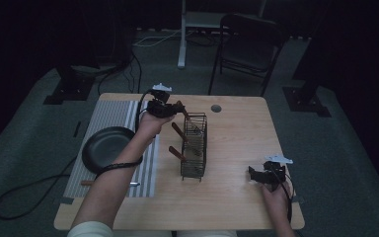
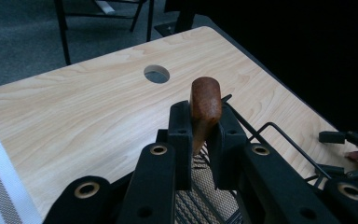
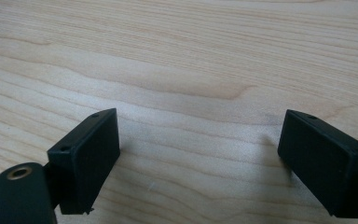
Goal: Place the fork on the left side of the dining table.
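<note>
Dim recording lab: lone wooden table [image 1: 237, 197] on grey carpet [image 1: 24, 128]; black stand bases [image 1: 61, 91]; trailing floor cables [image 1: 153, 39]; folding chair [image 1: 246, 47].

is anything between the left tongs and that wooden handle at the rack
No. The left tongs are already shut on the wooden handle above the wire rack; nothing sits between pads and handle.

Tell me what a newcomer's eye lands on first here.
The left gripper, at the far side of the table, has its jaws clamped on a brown wooden handle sticking out of the black wire rack. A dark pan sits on the striped mat; the right gripper rests open at the near right.
</note>
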{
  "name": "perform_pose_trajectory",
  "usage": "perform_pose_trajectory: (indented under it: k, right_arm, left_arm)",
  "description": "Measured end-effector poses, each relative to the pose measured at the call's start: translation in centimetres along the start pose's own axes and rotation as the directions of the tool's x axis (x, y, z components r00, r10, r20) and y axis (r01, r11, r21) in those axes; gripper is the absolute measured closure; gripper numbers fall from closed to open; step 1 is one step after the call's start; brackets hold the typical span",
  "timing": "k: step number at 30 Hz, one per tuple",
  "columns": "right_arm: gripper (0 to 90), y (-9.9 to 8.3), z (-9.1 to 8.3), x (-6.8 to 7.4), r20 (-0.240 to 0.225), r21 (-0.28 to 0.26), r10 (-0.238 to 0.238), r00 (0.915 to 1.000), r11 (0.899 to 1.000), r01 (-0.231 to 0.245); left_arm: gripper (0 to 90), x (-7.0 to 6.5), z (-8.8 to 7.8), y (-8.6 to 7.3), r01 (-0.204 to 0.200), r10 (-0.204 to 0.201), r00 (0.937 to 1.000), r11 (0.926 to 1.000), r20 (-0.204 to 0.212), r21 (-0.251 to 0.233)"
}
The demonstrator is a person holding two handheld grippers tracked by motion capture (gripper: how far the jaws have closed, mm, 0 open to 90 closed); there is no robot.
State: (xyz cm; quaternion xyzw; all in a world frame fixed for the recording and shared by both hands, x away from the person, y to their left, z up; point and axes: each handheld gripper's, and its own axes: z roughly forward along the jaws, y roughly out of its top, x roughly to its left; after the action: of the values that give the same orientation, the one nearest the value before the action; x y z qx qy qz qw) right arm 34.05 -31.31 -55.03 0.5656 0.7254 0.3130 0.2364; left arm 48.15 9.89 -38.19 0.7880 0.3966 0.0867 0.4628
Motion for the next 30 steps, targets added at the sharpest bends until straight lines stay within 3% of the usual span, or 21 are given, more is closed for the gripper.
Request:
perform_pose_trajectory:
  k: [7,12,17,21,24,30]
  right_arm:
    - [12.3,0.0,0.0,0.0,0.0,0.0,0.0,1.0,1.0,0.0]
    - [12.3,0.0,0.0,0.0,0.0,0.0,0.0,1.0,1.0,0.0]
    - [12.3,0.0,0.0,0.0,0.0,0.0,0.0,1.0,1.0,0.0]
    - [12.3,0.0,0.0,0.0,0.0,0.0,0.0,1.0,1.0,0.0]
    - [12.3,0.0,0.0,0.0,0.001,-0.001,-0.001,1.0,1.0,0.001]
    - [12.3,0.0,0.0,0.0,0.0,-0.001,0.0,1.0,1.0,0.0]
  left_arm:
    - [80.6,-0.3,-1.2,0.4,-0.002,0.002,0.9993,0.9999,0.038,-0.016]
    - [80.6,-0.8,-2.2,0.8,-0.013,0.014,0.9995,0.9997,0.029,-0.022]
    - [80.6,-0.8,-3.6,1.3,0.002,0.0,0.9989,0.9986,0.046,-0.053]
    - [80.5,-1.1,-4.9,1.6,-0.011,0.013,0.9995,0.9965,0.028,-0.083]
    - [80.6,-1.4,-6.2,2.1,-0.007,0.011,0.9992,0.9926,0.039,-0.121]
    - [80.5,-1.5,-7.7,2.6,-0.006,0.01,0.9996,0.9892,0.027,-0.147]
